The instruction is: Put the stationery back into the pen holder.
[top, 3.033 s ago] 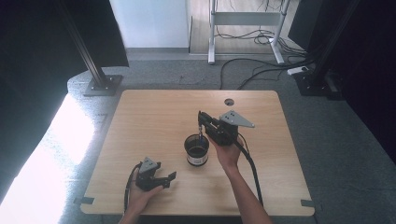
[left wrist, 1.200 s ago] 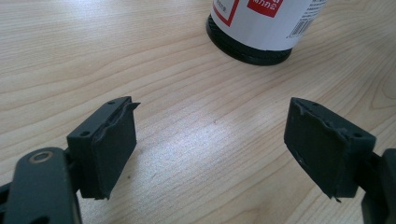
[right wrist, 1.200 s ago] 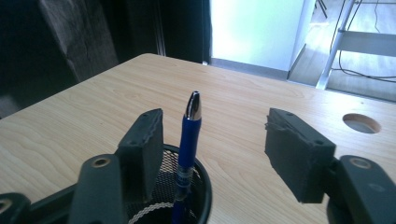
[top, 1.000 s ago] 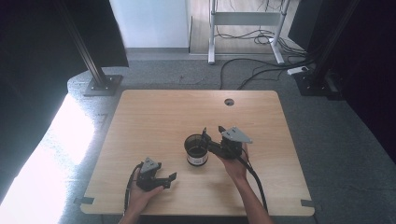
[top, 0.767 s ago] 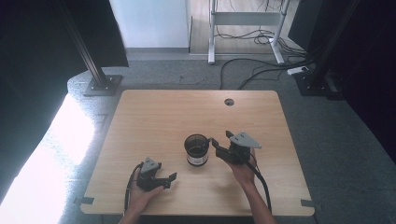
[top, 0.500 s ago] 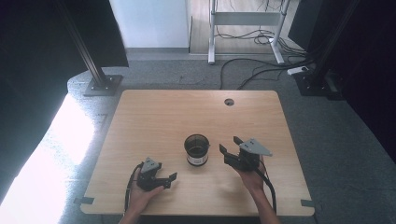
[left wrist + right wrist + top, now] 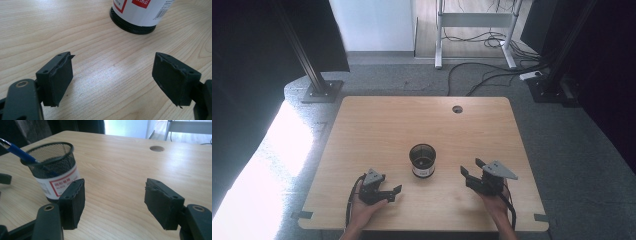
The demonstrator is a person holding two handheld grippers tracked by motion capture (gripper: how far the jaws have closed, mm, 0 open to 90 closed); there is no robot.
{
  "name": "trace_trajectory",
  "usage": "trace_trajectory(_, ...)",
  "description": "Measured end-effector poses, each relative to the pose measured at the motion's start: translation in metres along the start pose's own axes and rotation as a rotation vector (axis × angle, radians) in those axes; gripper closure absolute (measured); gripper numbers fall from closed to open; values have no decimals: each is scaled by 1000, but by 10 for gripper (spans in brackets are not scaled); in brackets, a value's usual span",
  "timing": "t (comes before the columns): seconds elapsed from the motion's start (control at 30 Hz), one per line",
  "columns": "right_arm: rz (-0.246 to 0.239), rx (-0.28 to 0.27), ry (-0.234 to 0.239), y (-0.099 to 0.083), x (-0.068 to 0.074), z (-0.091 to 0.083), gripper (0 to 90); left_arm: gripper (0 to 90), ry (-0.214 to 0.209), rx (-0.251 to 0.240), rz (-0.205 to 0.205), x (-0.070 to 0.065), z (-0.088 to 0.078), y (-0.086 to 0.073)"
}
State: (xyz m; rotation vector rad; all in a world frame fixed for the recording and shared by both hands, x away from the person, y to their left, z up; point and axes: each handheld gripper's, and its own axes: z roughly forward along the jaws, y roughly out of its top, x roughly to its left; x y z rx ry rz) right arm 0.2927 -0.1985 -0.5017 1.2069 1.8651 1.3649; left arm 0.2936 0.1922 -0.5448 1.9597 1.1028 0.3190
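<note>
A black mesh pen cup (image 7: pixel 422 160) with a white and red label stands upright near the middle of the wooden table (image 7: pixel 377 125). In the right gripper view, a blue pen (image 7: pixel 20 152) leans in the cup (image 7: pixel 53 175). My right gripper (image 7: pixel 471 166) sits to the right of the cup, apart from it. Its jaws are open (image 7: pixel 113 202) over bare wood. My left gripper (image 7: pixel 394 194) rests at the front left, pointing toward the cup. It is open (image 7: pixel 112 75) with nothing between its pads, and the cup's base (image 7: pixel 140 15) lies ahead of it.
A round cable hole (image 7: pixel 457 109) sits near the table's far edge. Black stands and cables lie on the grey floor beyond the table. Both hands are close to the table's near edge.
My right gripper has drawn back from beside the cup, moving right and toward the near edge. The cup and the left gripper have stayed put.
</note>
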Motion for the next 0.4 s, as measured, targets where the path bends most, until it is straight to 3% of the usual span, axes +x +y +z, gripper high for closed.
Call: trace_trajectory(0.4,15,22,-27,-11,-9,-2,328,170,0,0,7,0,0,0)
